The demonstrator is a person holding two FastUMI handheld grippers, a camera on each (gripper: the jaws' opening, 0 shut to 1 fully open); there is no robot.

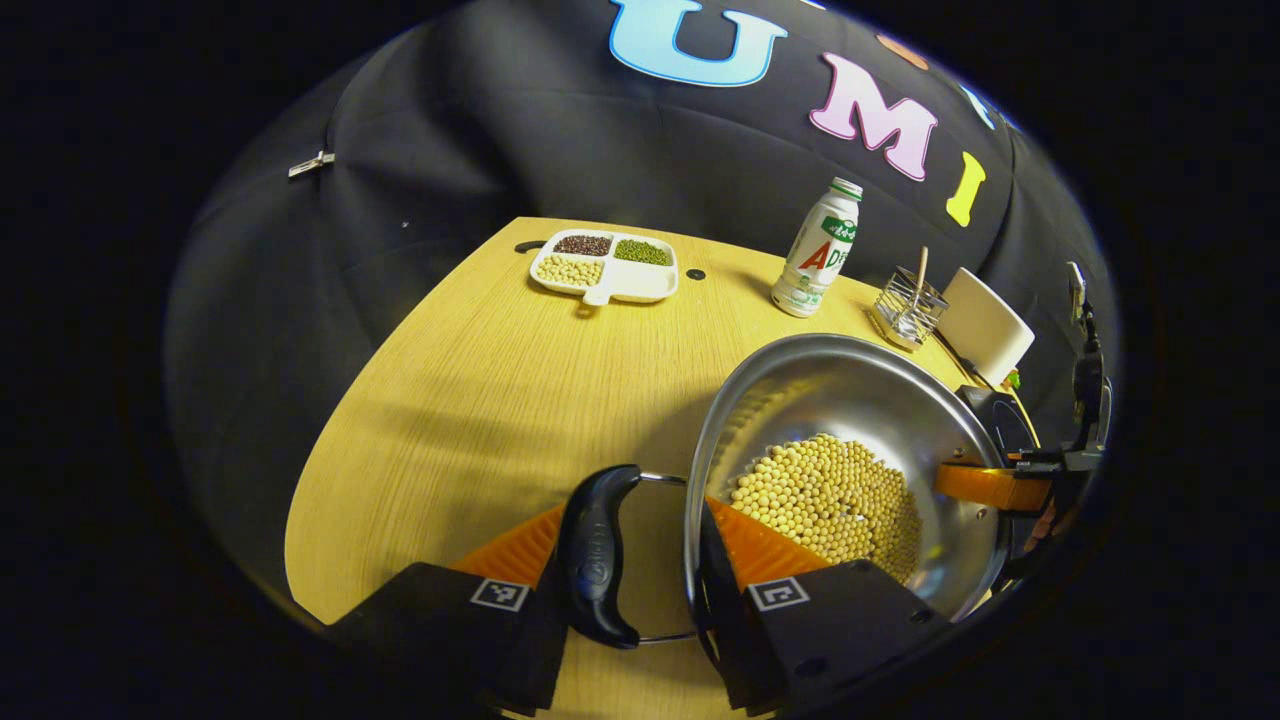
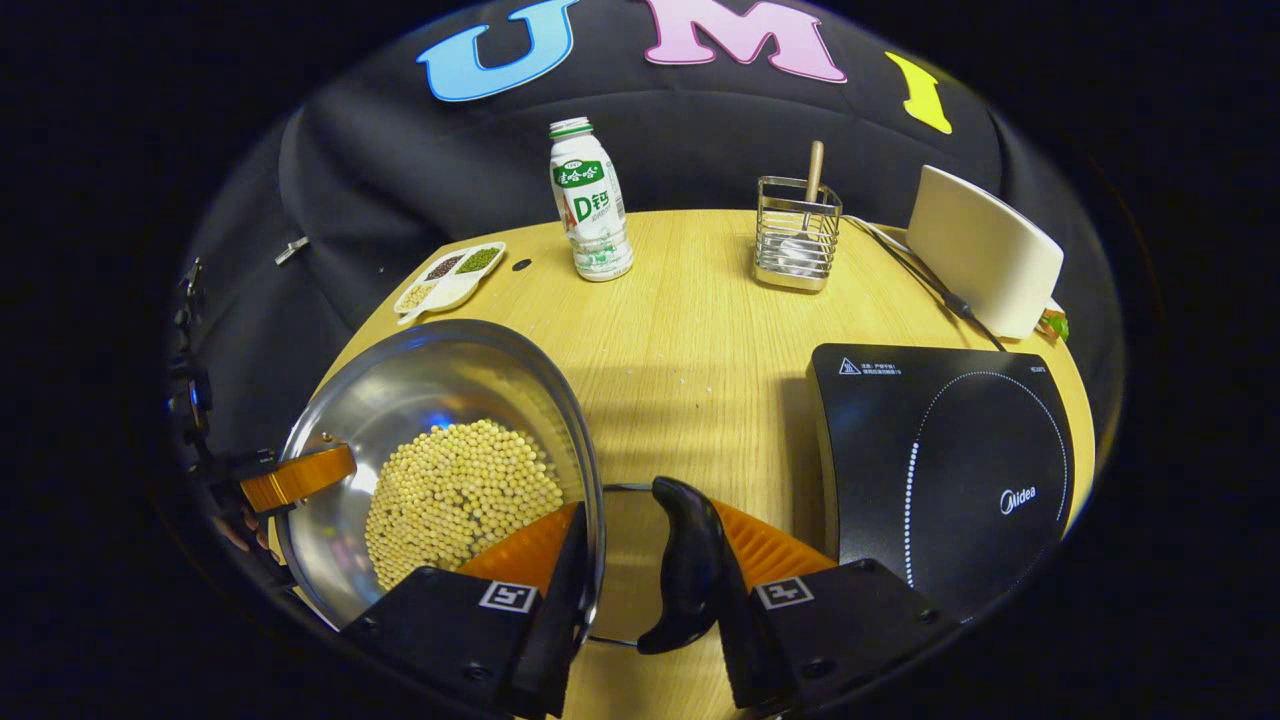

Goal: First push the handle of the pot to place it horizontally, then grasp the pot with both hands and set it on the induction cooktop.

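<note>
While both tongs straddled the pot (image 2: 440,440), it sat beside the induction cooktop (image 2: 950,470), not on it. Left tongs (image 1: 645,560) were parted around the pot's rim, one finger inside above the soybeans (image 1: 830,500), the other outside past the black handle (image 1: 598,555); whether they pressed the rim, I couldn't tell. Right tongs (image 2: 645,565) were the same on the opposite rim, with its handle (image 2: 685,565) between the fingers. Behind the pot on the table (image 2: 680,330): bottle (image 2: 588,200), divided tray (image 2: 450,275), wire rack (image 2: 795,232).

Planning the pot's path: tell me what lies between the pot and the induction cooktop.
In the right gripper view, only bare wooden table lies between the pot and the induction cooktop, plus the pot's black handle.
</note>
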